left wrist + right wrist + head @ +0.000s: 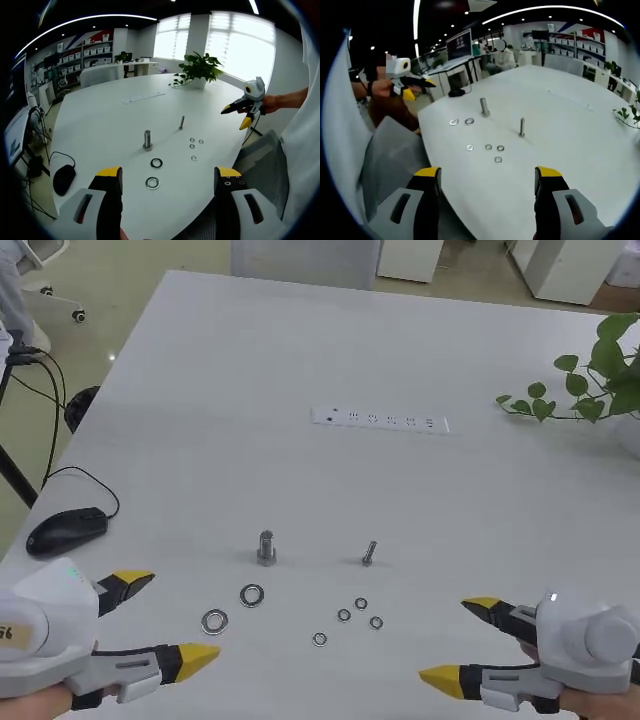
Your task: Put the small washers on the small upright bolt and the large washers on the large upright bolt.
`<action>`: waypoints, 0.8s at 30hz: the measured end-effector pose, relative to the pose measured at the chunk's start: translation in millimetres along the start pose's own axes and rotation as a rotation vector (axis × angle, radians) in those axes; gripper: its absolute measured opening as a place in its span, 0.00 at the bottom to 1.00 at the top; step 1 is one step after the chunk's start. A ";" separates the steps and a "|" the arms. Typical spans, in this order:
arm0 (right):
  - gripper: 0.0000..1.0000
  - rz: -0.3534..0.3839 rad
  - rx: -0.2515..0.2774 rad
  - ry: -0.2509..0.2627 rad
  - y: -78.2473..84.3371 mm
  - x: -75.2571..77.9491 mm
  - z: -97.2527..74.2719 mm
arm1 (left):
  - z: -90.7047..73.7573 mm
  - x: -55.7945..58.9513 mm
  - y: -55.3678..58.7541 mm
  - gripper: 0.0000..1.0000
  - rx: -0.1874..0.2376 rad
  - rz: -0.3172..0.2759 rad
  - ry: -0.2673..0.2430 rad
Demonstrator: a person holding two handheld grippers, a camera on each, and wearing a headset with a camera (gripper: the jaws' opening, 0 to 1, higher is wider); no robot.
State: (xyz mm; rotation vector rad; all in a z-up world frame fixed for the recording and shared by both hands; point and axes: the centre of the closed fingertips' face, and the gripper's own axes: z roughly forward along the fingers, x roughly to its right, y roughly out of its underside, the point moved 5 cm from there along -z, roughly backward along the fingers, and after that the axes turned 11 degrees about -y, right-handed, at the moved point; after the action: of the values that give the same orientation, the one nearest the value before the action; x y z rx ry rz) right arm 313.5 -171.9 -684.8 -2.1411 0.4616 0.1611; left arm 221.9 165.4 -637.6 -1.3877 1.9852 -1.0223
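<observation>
left gripper point(183, 614), jaws apart, large washers point(204, 622) just beside

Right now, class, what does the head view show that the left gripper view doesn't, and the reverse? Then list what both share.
Head view, not the left gripper view: the left tool whole, white body and both yellow tips, open.
Left gripper view, not the head view: windows, shelves, ceiling lights.
Both: large bolt, small bolt, two large washers, four small washers, mouse, power strip, plant, open right tool.
</observation>
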 end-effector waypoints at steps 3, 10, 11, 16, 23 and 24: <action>0.78 0.001 -0.001 -0.001 0.4 0.0 0.1 | -0.1 0.2 0.8 0.75 -0.002 -0.002 0.000; 0.77 0.002 -0.005 -0.001 1.4 -0.2 0.6 | -0.7 -0.3 1.9 0.74 -0.003 -0.002 -0.001; 0.77 0.002 -0.006 -0.002 1.4 -0.3 0.8 | -0.6 -0.7 2.0 0.74 -0.003 -0.001 -0.001; 0.76 0.000 -0.007 -0.002 -0.3 -0.4 1.4 | -0.5 -1.6 1.7 0.74 0.000 -0.003 -0.002; 0.75 0.003 -0.013 -0.001 -1.8 1.3 2.9 | -0.3 -1.0 3.4 0.74 -0.002 -0.004 0.000; 0.75 0.000 -0.017 0.000 -1.9 2.1 3.2 | -0.4 -1.3 3.8 0.74 -0.003 -0.005 -0.001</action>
State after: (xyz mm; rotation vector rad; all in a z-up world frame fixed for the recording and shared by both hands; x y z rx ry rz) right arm 316.3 -168.9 -685.7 -2.1575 0.4614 0.1659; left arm 220.0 167.4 -640.5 -1.3947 1.9844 -1.0217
